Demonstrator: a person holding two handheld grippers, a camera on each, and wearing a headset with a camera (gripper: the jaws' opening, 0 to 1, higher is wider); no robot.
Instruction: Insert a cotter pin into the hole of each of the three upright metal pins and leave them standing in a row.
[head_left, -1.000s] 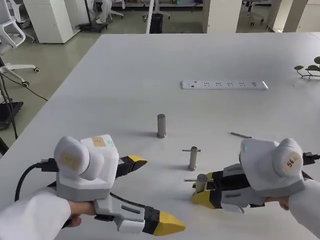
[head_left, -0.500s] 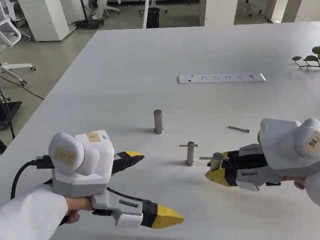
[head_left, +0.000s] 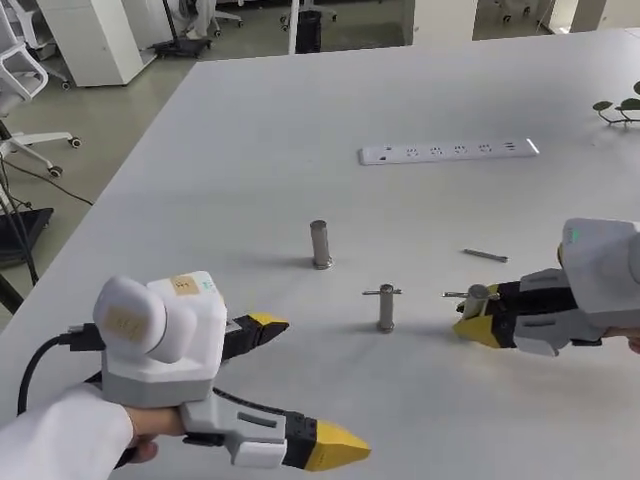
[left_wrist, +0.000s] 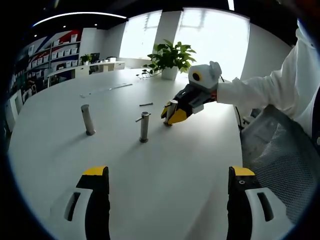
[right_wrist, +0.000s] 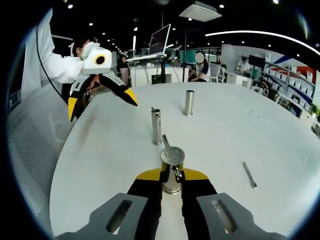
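Observation:
A plain metal pin (head_left: 320, 245) stands upright on the white table (head_left: 250, 150). To its right and nearer me, a second pin (head_left: 386, 307) stands with a cotter pin across its top. My right gripper (head_left: 476, 326) is shut on a third upright pin (head_left: 478, 297), which also carries a cotter pin, to the right of the second. In the right gripper view the jaws (right_wrist: 172, 176) clamp this pin (right_wrist: 172, 165) low on its shaft. A loose cotter pin (head_left: 485, 255) lies behind it. My left gripper (head_left: 305, 385) hovers open at the near left, holding nothing.
A white power strip (head_left: 447, 152) lies farther back on the table. A small plant (head_left: 618, 108) sits at the far right edge. The table's left edge drops to a floor with office chairs (head_left: 20, 80) and cabinets.
My right gripper has carried the held pin from just in front of the second pin out to that pin's right. The left gripper has stayed open at the near left.

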